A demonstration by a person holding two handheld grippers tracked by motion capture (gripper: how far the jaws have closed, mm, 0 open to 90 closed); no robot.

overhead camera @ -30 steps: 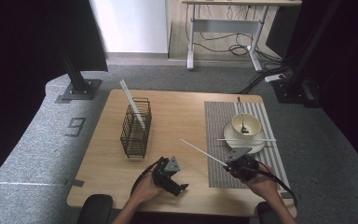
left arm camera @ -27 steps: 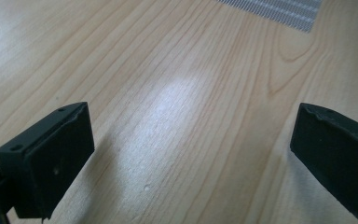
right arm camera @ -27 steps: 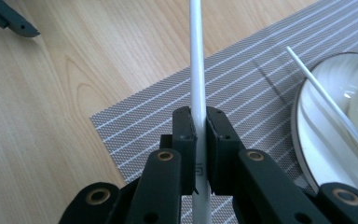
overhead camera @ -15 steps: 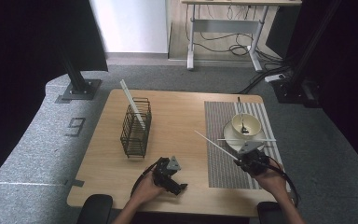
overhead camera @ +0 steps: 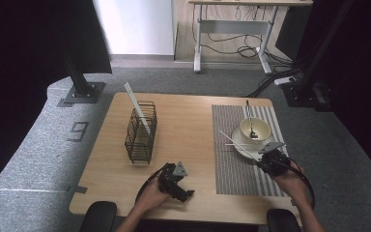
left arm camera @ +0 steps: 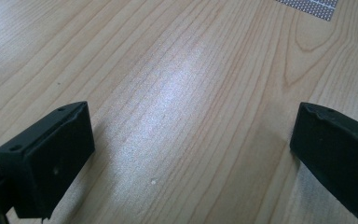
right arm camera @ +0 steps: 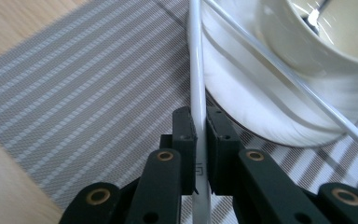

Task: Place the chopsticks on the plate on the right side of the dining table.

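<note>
Right gripper (overhead camera: 266,153), clamped on thin white plastic chopstick (overhead camera: 236,144), has shifted rightward across grey striped woven placemat (overhead camera: 232,164) since a second ago. Before, it sat near placemat's lower middle, below the plate; now it's at lower right edge of white round ceramic plate (overhead camera: 241,149), just beside it. Chopstick went with it: the free tip was over bare wooden table left of placemat, now it's over the placemat, and the shaft crosses the plate's near-left rim. Its slant looks about as before. Person's right hand (overhead camera: 290,176) and forearm moved right too.
</note>
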